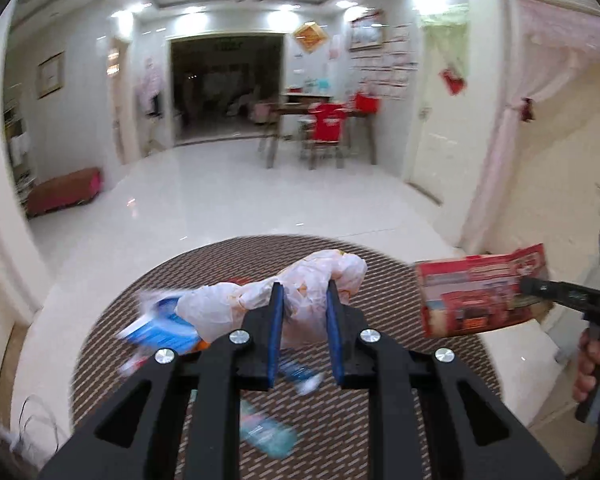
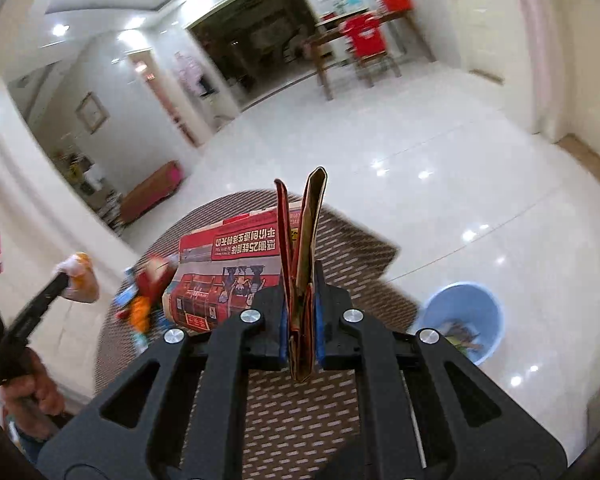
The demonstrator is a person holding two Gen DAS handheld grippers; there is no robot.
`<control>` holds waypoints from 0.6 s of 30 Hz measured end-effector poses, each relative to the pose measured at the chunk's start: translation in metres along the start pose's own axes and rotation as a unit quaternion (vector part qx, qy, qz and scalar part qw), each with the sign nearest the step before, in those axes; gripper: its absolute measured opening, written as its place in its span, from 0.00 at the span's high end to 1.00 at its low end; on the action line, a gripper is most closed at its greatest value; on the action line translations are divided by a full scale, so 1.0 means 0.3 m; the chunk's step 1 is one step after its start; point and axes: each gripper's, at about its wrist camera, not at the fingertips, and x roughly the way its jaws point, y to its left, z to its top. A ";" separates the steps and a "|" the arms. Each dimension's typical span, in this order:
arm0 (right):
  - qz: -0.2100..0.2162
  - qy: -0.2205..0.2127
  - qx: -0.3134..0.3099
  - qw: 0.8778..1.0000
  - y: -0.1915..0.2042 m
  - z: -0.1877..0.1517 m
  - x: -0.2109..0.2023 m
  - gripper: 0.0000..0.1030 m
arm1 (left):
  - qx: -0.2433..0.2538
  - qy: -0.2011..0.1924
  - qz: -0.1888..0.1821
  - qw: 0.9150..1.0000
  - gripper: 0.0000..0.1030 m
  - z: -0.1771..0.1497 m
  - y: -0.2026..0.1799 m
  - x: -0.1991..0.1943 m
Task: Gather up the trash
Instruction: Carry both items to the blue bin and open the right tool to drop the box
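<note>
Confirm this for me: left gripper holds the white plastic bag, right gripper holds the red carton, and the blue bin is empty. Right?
Not quite. The blue bin already holds some scraps, as the right wrist view shows. The rest stands: the left gripper holds the white plastic bag, and the right gripper holds the red carton.

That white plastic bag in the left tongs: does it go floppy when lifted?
Probably floppy: the white plastic bag bulges and crumples around the left tongs. Likely light, since it hangs above the rug from that one pinch. It may slip, as the film looks smooth.
</note>
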 end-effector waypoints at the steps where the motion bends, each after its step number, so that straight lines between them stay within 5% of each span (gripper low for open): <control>1: -0.017 -0.006 0.003 1.000 -0.027 0.012 -0.005 0.91 | 0.009 -0.001 -0.017 1.000 0.82 0.020 -0.048 0.028; 9: -0.160 -0.031 0.051 0.985 -0.288 0.073 0.014 0.90 | 0.044 0.016 -0.125 0.991 0.82 0.107 -0.380 0.268; 18: -0.245 0.037 0.088 0.965 -0.577 0.036 0.263 0.90 | 0.071 0.051 -0.181 0.980 0.82 0.103 -0.676 0.517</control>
